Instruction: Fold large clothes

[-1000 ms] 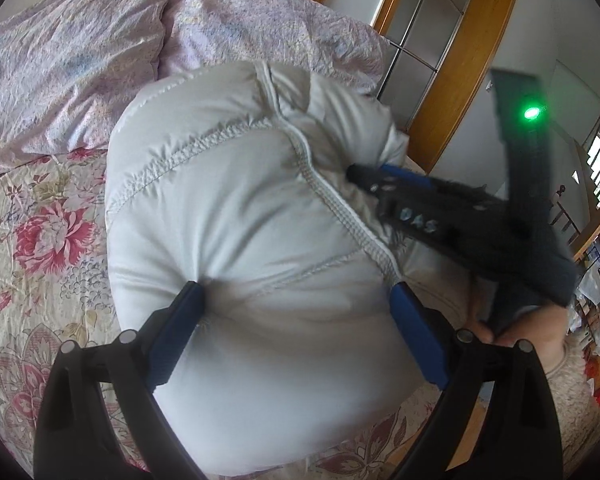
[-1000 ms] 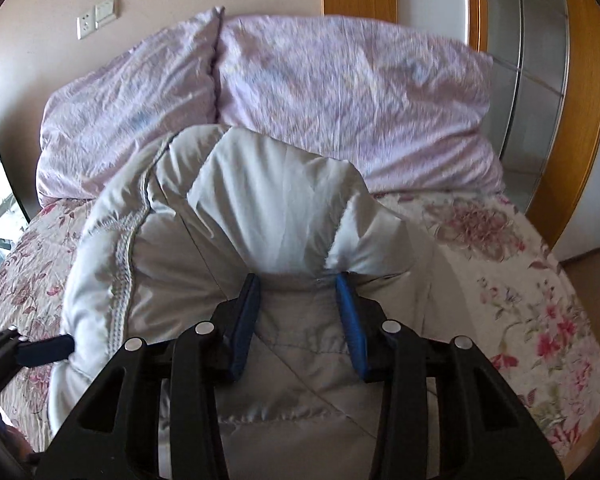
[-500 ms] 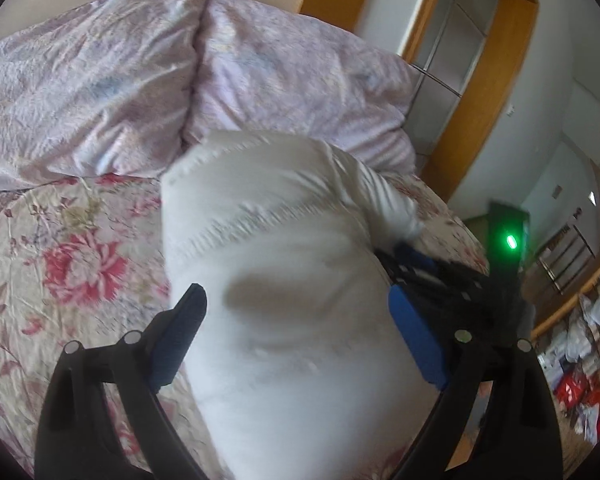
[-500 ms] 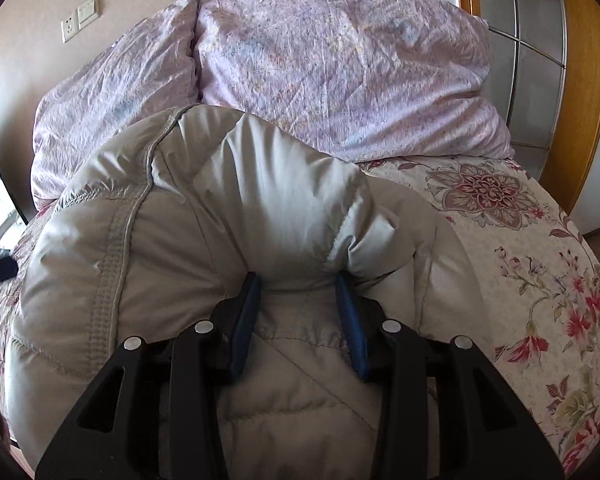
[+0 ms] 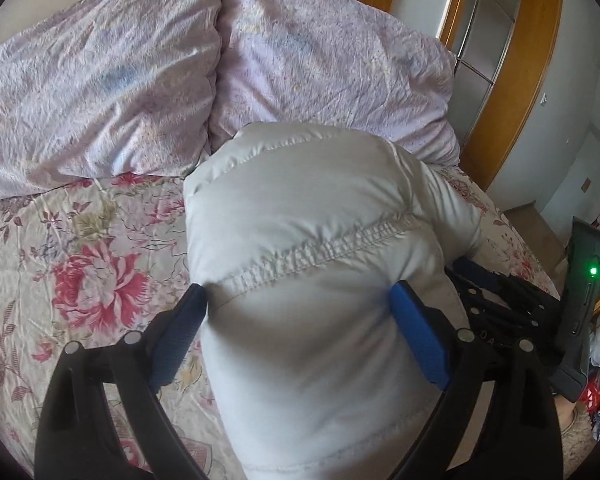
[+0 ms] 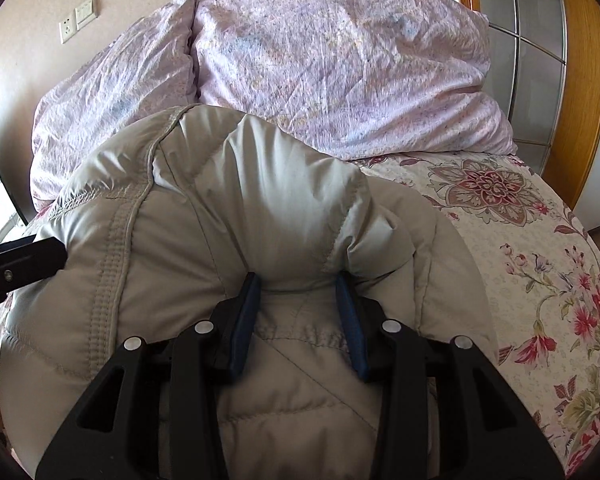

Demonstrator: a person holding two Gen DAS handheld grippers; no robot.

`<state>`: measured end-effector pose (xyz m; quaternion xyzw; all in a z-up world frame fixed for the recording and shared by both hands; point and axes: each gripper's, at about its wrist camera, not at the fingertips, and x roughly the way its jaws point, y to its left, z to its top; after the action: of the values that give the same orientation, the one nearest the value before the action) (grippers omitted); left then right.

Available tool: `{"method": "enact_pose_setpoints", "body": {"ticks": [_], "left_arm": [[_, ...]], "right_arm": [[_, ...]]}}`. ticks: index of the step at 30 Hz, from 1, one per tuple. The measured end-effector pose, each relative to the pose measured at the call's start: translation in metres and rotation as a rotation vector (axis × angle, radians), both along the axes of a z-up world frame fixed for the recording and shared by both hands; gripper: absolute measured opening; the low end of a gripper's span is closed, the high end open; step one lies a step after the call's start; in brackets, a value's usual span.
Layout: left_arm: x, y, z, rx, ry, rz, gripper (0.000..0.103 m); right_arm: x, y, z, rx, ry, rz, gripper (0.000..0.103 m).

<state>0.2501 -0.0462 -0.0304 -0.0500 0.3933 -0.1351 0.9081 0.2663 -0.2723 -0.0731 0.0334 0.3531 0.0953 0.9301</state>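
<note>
Your left tongs (image 5: 296, 304) sit wide but pinched on a thick bulge of the grey puffer jacket (image 5: 312, 248) — your right tongs (image 6: 298, 284) clamp a narrower fold. Jacket's bunched on the floral bed (image 5: 60, 248), just before two lilac pillows (image 5: 100, 80).

No legible text, label, brand or number found in either view. Faint pale characters stand on the black body of the right gripper (image 5: 496, 312) at the bed's right edge, left wrist view; too blurred to read.
</note>
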Motion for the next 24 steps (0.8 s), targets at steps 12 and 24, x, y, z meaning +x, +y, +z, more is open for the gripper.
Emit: {"method": "enact_pose_setpoints", "body": {"ticks": [12,24], "left_arm": [[0.012,-0.001,-0.013,-0.005,0.004,-0.015,0.099],[0.020,-0.003,-0.025,0.009,-0.016,-0.023,0.101]], "right_arm": [[0.004,0.001,-0.004,-0.007,-0.004,-0.003,0.041],[0.006,0.006,-0.008,-0.040,-0.026,-0.020,0.041]]}}
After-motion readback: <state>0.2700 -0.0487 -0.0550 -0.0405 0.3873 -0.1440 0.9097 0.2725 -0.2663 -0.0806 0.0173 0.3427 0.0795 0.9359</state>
